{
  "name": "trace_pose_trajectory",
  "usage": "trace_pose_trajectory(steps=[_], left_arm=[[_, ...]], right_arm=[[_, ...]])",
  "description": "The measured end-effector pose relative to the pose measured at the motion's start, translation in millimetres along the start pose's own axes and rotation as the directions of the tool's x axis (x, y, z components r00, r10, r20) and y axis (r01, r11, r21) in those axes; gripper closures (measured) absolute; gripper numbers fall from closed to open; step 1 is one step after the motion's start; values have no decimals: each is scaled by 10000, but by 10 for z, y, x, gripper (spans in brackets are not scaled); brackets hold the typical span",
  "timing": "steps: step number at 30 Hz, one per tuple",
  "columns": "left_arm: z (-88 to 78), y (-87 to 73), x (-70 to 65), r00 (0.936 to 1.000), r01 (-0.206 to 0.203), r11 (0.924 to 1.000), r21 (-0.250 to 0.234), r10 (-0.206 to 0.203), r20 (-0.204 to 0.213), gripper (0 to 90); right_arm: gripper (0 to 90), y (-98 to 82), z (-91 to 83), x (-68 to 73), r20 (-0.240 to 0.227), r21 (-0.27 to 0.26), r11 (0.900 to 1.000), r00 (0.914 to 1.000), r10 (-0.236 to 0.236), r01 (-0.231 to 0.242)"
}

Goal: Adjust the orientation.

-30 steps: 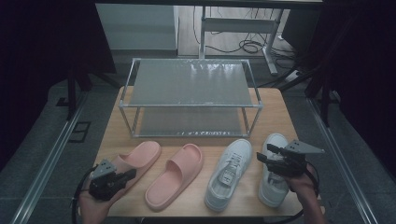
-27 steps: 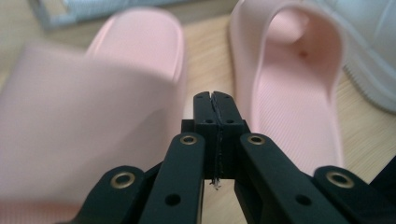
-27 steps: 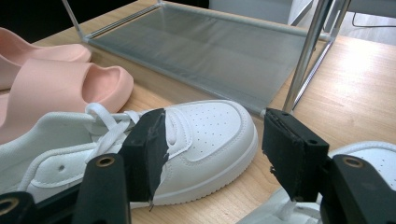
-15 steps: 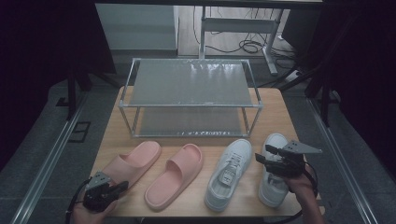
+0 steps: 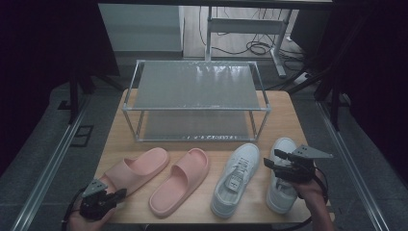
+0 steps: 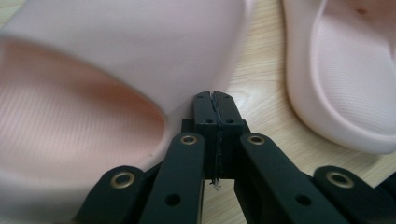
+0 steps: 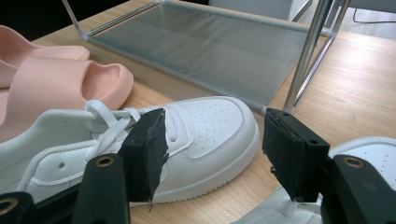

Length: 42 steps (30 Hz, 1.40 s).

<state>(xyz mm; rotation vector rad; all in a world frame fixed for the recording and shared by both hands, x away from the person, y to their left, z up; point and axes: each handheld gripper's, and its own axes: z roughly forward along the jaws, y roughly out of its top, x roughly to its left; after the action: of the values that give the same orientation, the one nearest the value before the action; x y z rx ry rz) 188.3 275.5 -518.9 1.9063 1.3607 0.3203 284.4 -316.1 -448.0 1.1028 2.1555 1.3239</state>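
Tabletop: shut left hand-held gripper has dropped beside pink slipper; right hand-held gripper open, empty.

Pink slippers; white sneakers; black hand-held gripper jaws.

Two pink slides at lower left of the frame, two white sneakers at lower right, one two-tier metal shoe rack at centre, one wooden bench, two hand-held grippers
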Motion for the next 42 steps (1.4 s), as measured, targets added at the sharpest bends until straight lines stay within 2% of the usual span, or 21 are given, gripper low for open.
trace_pose_trajectory(steps=[7, 21, 25, 28, 31, 34, 36, 39, 42], left_arm=[[-43, 3, 157, 9989, 224, 9997, -92, -228, -398, 900], [12, 141, 305, 9963, 526, 9984, -228, -540, -667, 900], [-49, 258, 177, 9978, 253, 9984, -514, -284, -596, 900], [-46, 434, 12, 9988, -245, 9976, -645, 218, -427, 900], [38, 646, -134, 9973, -706, 9952, -673, 693, -224, 900], [219, 889, -253, 9951, -987, 9934, -579, 985, -62, 899], [376, 1033, -317, 9942, -1078, 9937, -294, 1076, -89, 896], [617, 1222, -402, 9902, -1383, 9900, 271, 1387, -168, 895], [814, 1349, -432, 9898, -1391, 9878, 700, 1409, -201, 898]], right_arm=[[403, -2, 10, 5, 5, 82, 10000, 10000, -40, 40], [402, -15, 17, 4, 25, 164, 9998, 10000, -88, 87], [402, -17, 14, 4, 30, 161, 9998, 10000, -84, 84], [403, -11, 5, 2, 33, 109, 9999, 10000, -68, 67], [403, -10, 2, 3, 31, 96, 9999, 10000, -68, 68], [403, -11, 5, 11, -3, 118, 9999, 10000, -87, 87], [403, -12, 9, 16, -15, 127, 9999, 9999, -104, 104], [402, -17, 16, 15, -29, 131, 9999, 10000, -71, 71], [403, -24, 18, 7, -22, 163, 9999, 10000, -52, 53]])
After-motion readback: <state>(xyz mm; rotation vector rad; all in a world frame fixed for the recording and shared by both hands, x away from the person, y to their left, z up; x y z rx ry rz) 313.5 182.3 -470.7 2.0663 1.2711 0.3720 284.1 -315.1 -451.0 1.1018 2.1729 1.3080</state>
